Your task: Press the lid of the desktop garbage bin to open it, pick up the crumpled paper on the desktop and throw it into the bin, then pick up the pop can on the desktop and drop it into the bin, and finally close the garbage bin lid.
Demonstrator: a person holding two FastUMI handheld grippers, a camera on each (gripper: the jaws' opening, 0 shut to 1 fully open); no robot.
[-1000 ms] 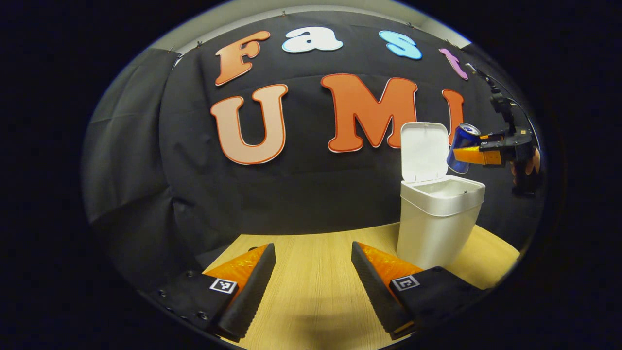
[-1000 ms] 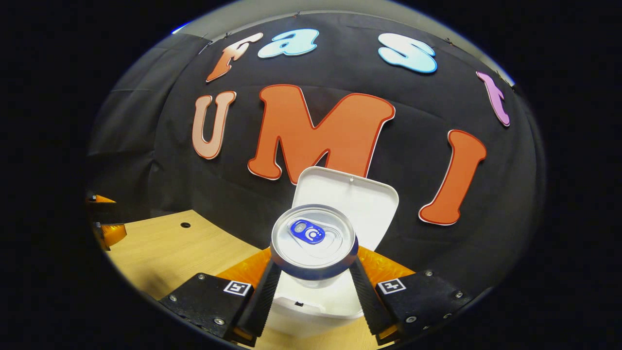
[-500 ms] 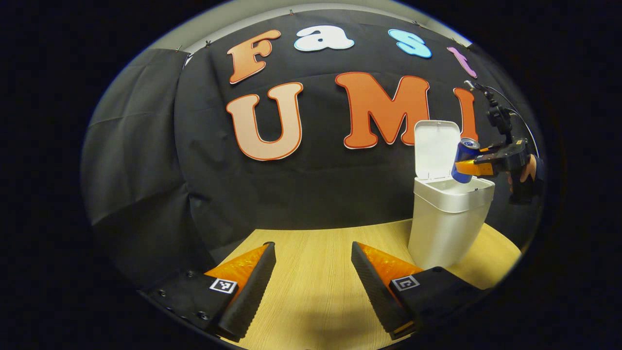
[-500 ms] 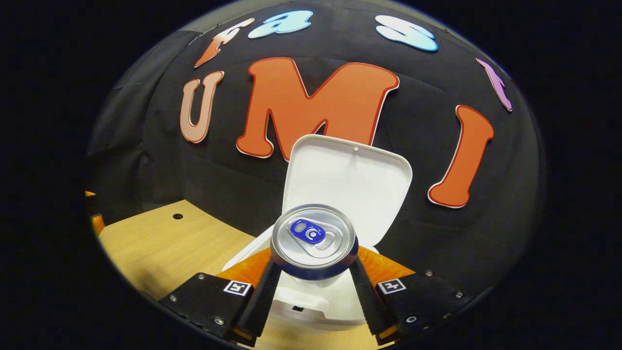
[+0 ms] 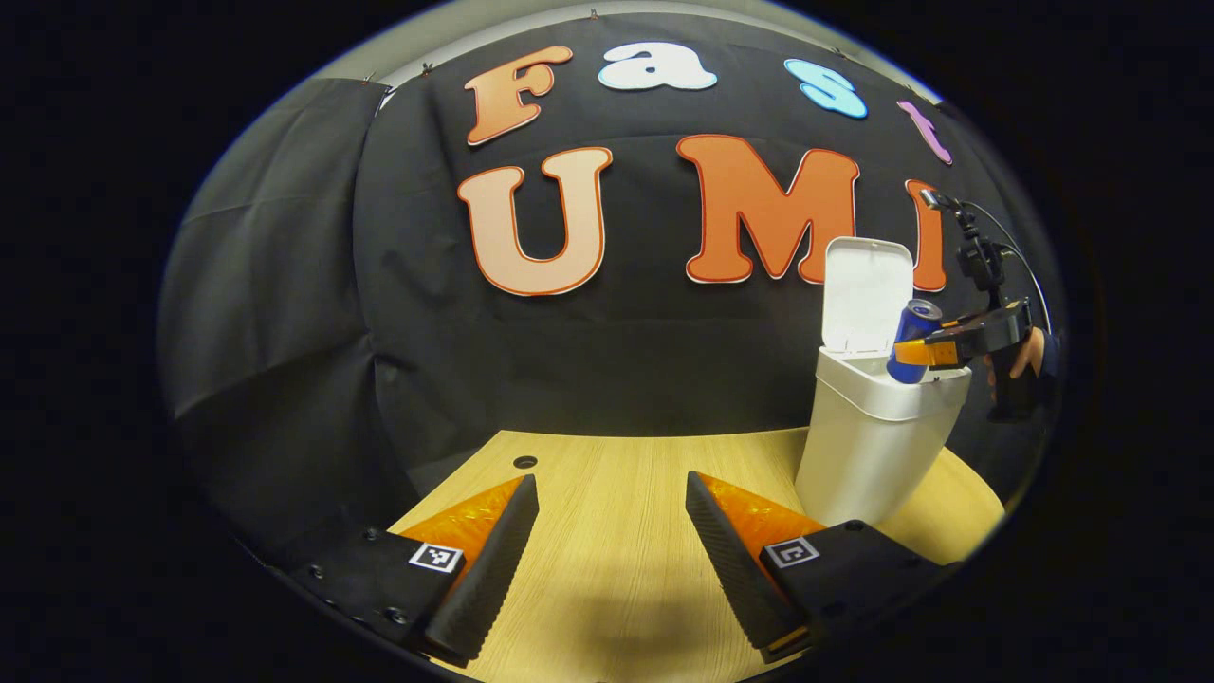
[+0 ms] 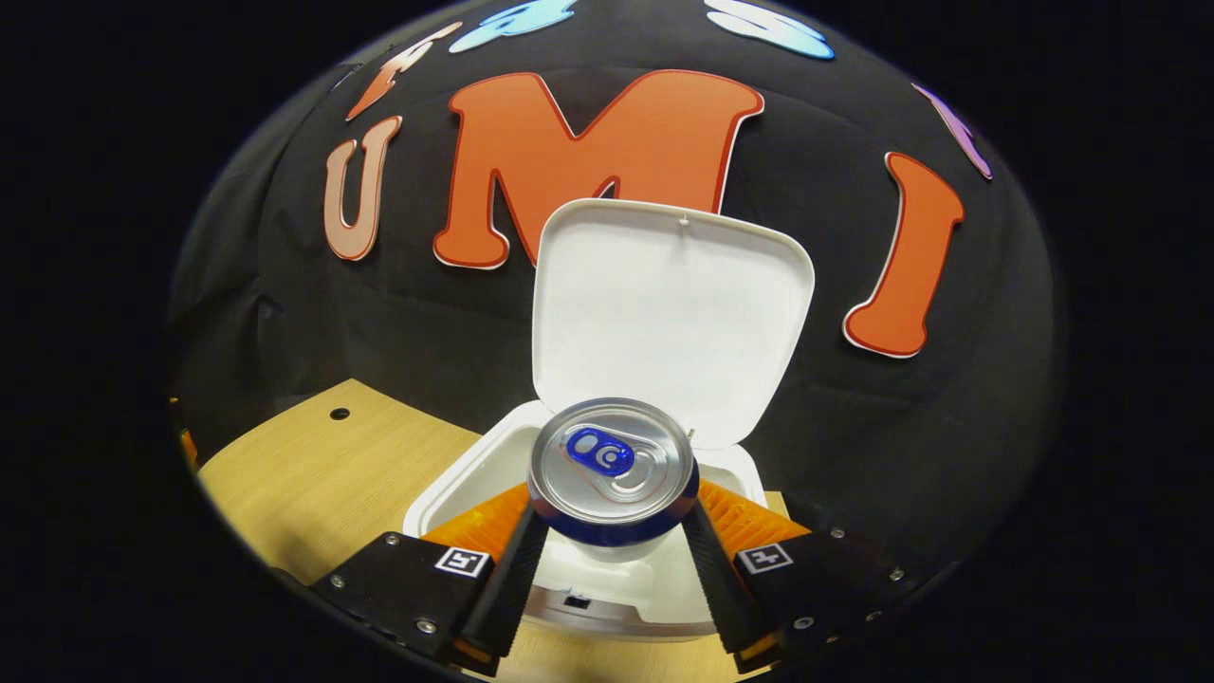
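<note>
1. The worktop [image 5: 616,474] is a pale wood-grain surface set against the black cloth wall. A small round hole [image 5: 524,462] sits near its far left edge in the left gripper view, and the same hole [image 6: 339,414] appears at the left in the right gripper view.
2. The garbage bin [image 5: 868,446] is white and stands on the worktop at the right of the left gripper view. In the right gripper view its open mouth [image 6: 455,484] lies directly below the camera.
3. The lid [image 6: 669,313] is raised and stands nearly upright behind the opening, hinged at the back. It is also seen as a white panel [image 5: 865,289] in the left gripper view.
4. The left gripper [image 5: 612,541] hovers low over bare worktop, well apart from the bin. Its jaws are spread wide with nothing between them.
5. The right gripper [image 6: 612,560] has its jaws clenched on the pop can, one finger pressing each side. A hand [image 5: 1022,356] holds it, seen from afar in the left gripper view.
6. The pop can [image 6: 612,470] is blue with a silver top and blue tab. It is held over the bin's opening; in the left gripper view the can [image 5: 912,337] is tilted, its lower end at the rim.
</note>
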